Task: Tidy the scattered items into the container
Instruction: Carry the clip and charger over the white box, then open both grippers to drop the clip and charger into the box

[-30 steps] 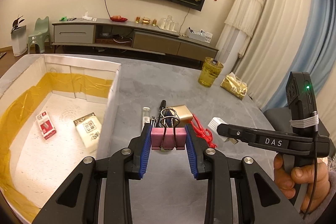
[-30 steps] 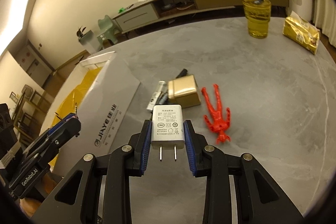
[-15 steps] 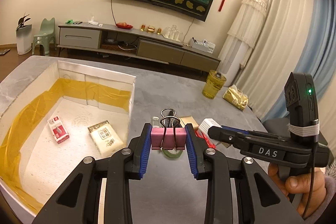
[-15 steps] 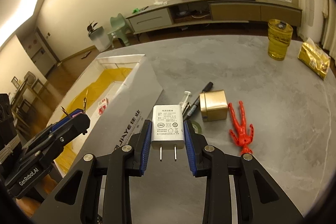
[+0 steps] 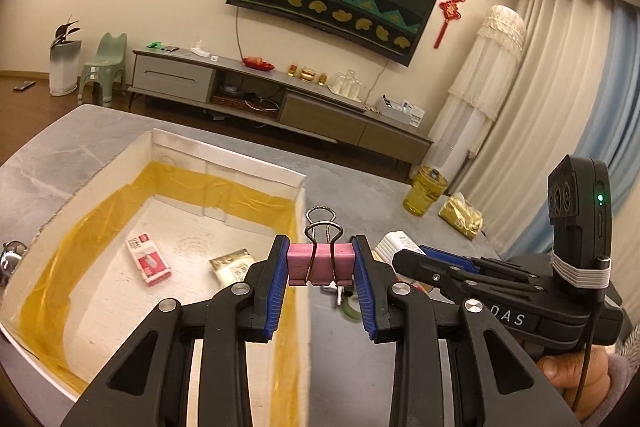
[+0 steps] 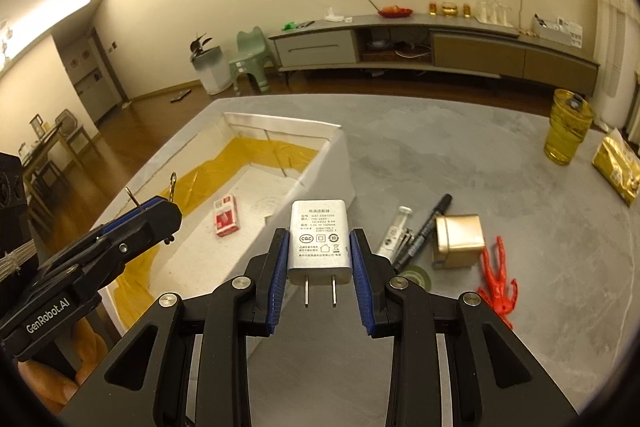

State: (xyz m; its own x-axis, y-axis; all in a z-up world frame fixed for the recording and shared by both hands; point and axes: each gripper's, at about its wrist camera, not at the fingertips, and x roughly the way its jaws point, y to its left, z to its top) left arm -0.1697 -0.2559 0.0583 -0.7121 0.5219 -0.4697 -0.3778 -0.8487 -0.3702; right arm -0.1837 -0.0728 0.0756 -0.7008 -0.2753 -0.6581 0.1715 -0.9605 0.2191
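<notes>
My left gripper (image 5: 320,267) is shut on a pink binder clip (image 5: 320,264), held above the right wall of the white box (image 5: 224,153) lined with yellow tape. Inside the box lie a red-and-white packet (image 5: 149,259) and a pale sachet (image 5: 232,267). My right gripper (image 6: 320,259) is shut on a white plug adapter (image 6: 319,241), prongs toward the camera, just right of the box (image 6: 280,125). On the grey table lie a black marker (image 6: 426,227), a syringe (image 6: 394,231), a gold tin (image 6: 458,239), a red toy figure (image 6: 498,279) and a green tape roll (image 6: 416,277).
A yellow glass (image 6: 568,133) and a gold foil packet (image 6: 618,163) stand at the table's far right. The other gripper (image 5: 500,287) and a hand (image 5: 576,373) show at the right of the left wrist view. A TV stand (image 6: 436,39) lines the far wall.
Both grippers have risen and moved left toward the box, each keeping its item. The clip now hangs over the box's right wall; the adapter is nearer the box.
</notes>
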